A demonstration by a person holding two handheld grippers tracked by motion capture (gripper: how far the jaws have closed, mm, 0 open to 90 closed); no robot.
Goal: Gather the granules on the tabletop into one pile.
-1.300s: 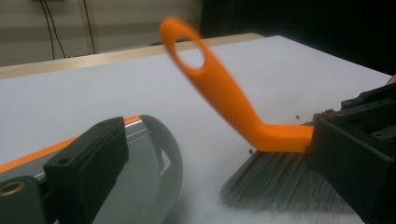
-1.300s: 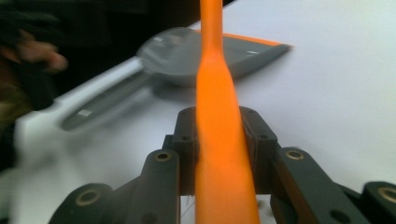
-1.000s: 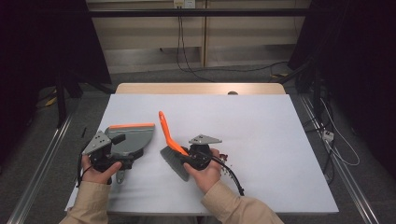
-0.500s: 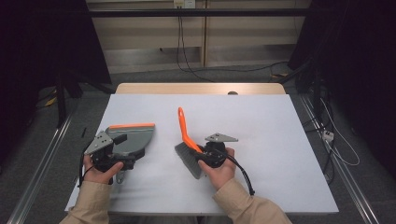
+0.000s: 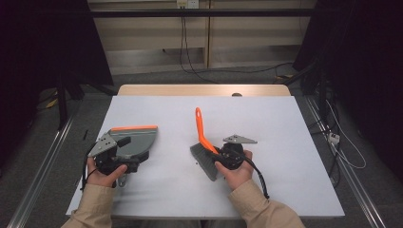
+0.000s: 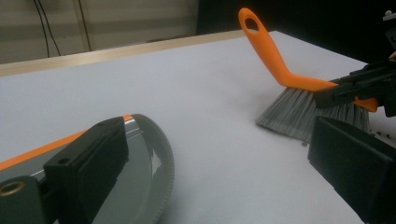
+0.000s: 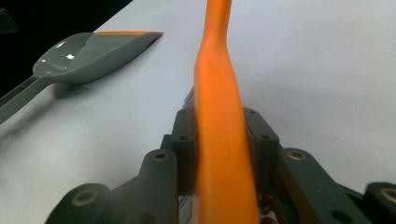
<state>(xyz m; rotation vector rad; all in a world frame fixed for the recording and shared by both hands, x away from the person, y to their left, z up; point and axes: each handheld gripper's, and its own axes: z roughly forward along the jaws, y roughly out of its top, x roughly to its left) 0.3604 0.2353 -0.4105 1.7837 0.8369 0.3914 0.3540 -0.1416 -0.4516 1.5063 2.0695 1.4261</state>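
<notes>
A grey dustpan (image 5: 135, 141) with an orange lip lies flat on the left of the white table (image 5: 294, 128). My left gripper (image 5: 122, 151) hovers over its near part, open. In the left gripper view the jaws stand wide apart (image 6: 219, 163), the left one above the dustpan (image 6: 144, 172). A hand brush (image 5: 203, 133) with an orange handle and grey bristles stands tilted at mid-table, bristles on the surface. My right gripper (image 5: 222, 154) is shut on the handle (image 7: 219, 116) just above the bristles. The dustpan (image 7: 88, 58) lies off to that gripper's left.
A few small dark crumbs (image 6: 384, 133) lie on the table by the bristles (image 6: 294, 109). A wooden strip (image 5: 204, 90) runs along the table's far edge, with cables on the floor beyond. Dark curtains stand on both sides.
My right gripper has carried the brush to the right, away from the dustpan, and the handle now stands more upright. The left hand and dustpan have stayed put.
</notes>
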